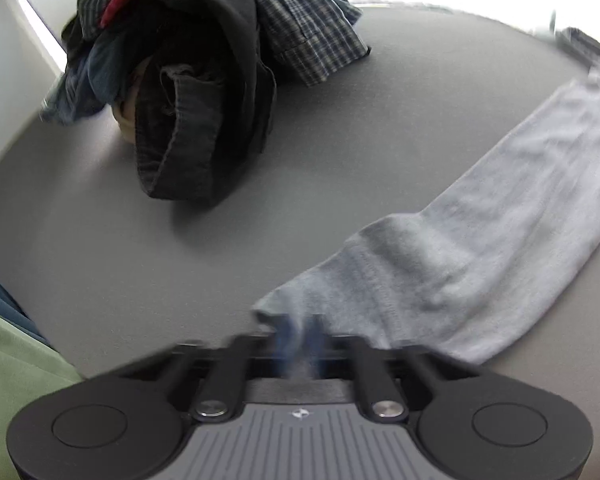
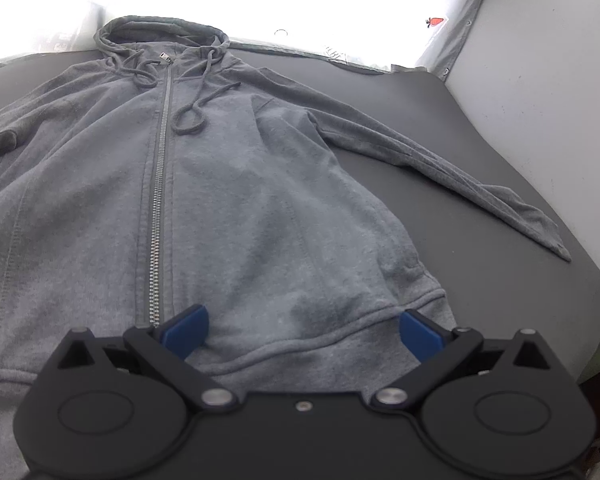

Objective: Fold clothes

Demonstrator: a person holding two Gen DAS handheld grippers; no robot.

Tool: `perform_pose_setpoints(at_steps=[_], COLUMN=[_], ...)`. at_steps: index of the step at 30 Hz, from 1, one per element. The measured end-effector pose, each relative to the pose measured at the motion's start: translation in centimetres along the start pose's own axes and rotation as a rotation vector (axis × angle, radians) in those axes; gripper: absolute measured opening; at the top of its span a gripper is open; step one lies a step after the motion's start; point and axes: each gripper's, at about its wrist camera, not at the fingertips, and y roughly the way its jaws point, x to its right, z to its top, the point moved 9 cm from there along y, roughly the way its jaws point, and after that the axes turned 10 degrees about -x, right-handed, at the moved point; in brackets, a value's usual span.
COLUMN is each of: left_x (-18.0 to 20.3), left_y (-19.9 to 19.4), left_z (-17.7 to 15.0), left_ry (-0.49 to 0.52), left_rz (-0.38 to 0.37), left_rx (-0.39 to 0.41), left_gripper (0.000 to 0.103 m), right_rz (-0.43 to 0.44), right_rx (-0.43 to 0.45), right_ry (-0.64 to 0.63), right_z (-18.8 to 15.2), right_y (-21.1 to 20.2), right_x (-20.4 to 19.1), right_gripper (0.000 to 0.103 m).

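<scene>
— Two grippers, so tell me both: what's the left gripper [image 1: 300,336] doing?

— I've got its blue fingers pinched together on the cuff end of the hoodie's grey sleeve [image 1: 480,240]. That part is blurred, but the cloth runs right into the closed tips. From there the sleeve stretches away up and to the right across the dark table [image 1: 180,260].

— And the right?

— I hold my right gripper [image 2: 302,334] spread wide, blue pads [image 2: 186,334] far apart, just over the hem band of the grey zip hoodie [image 2: 240,200]. Nothing is pinched between them.

— How does the hoodie lie?

— Flat, front up, zipper [image 2: 162,184] closed, hood at the far edge, drawstrings loose on the chest. The other sleeve [image 2: 440,164] reaches out to the right.

— Anything else on the table?

— One heap of unfolded clothes [image 1: 204,64], well apart from the sleeve I grip: plaid, dark and red cloth.
</scene>
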Motion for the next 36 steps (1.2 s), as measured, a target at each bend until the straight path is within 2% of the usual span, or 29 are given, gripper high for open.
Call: perform_pose_setpoints(at_steps=[5,9,13,15,16,18,19,22,23,25,27,28,29,30,31,36], left_x=[-0.4,-1.5,-2.5,-2.9,-3.1,-3.4,-3.4,-3.0,-3.0,-2.8,-2.5,-2.5,-2.5,-2.4,-2.4,-2.6], left_y=[0.0,-0.1,-0.2,0.0,0.2,0.3,0.3,0.6,0.6,0.5,0.4,0.3,0.1,-0.2,-0.4,-2.3], left_z=[-0.3,-0.4,-0.8,-1.2,-1.5,-1.9,-2.1,-2.8,-3.0,-3.1,-3.2,-3.1,-3.0,-2.9,-2.8,-0.5], left_ry=[0.014,-0.092,-0.187,-0.205,-0.212,-0.227,-0.239,-0.316,-0.337,-0.341,-0.335,-0.332,-0.327,-0.322,-0.319,-0.293], left_rz=[0.013,-0.010,-0.056,-0.077,-0.085,-0.107,-0.136,-0.286,-0.299,-0.283,-0.246,-0.233,-0.232,-0.232,-0.230,-0.199], left_rx=[0.005,-0.034,-0.055,-0.058,-0.061,-0.050,-0.047,-0.071,-0.058,-0.045,-0.040,-0.037,-0.034,-0.035,-0.039,0.001], left_gripper=[0.005,0.007,0.012,0.024,0.034,0.044,0.051,0.069,0.071,0.071,0.066,0.055,0.035,0.021,0.010,0.007], right_rz=[0.041,0.057,0.038,0.027,0.022,0.020,0.020,0.018,0.016,0.012,0.008,0.006,0.004,0.002,0.000,-0.007], right_rx=[0.006,-0.011,0.004,0.014,0.019,0.019,0.019,0.023,0.025,0.026,0.028,0.029,0.031,0.032,0.034,0.040], right_ry=[0.031,0.082,0.066,0.057,0.053,0.060,0.064,0.067,0.066,0.063,0.060,0.056,0.052,0.050,0.048,0.048], right_z=[-1.2,-1.4,-1.4,-1.5,-1.5,-1.4,-1.4,-1.4,-1.4,-1.4,-1.4,-1.4,-1.4,-1.4,-1.4,-1.5], right_y=[-0.4,-0.3,-0.5,-0.6,-0.6,-0.6,-0.6,-0.5,-0.6,-0.6,-0.7,-0.7,-0.7,-0.7,-0.8,-0.9], right_x=[0.4,0.6,0.4,0.2,0.1,0.2,0.2,0.2,0.2,0.2,0.2,0.2,0.1,0.1,0.1,0.0], right_gripper=[0.103,0.103,0.103,0.103,0.103,0.103,0.103,0.103,0.103,0.103,0.103,0.103,0.103,0.103,0.103,0.103])
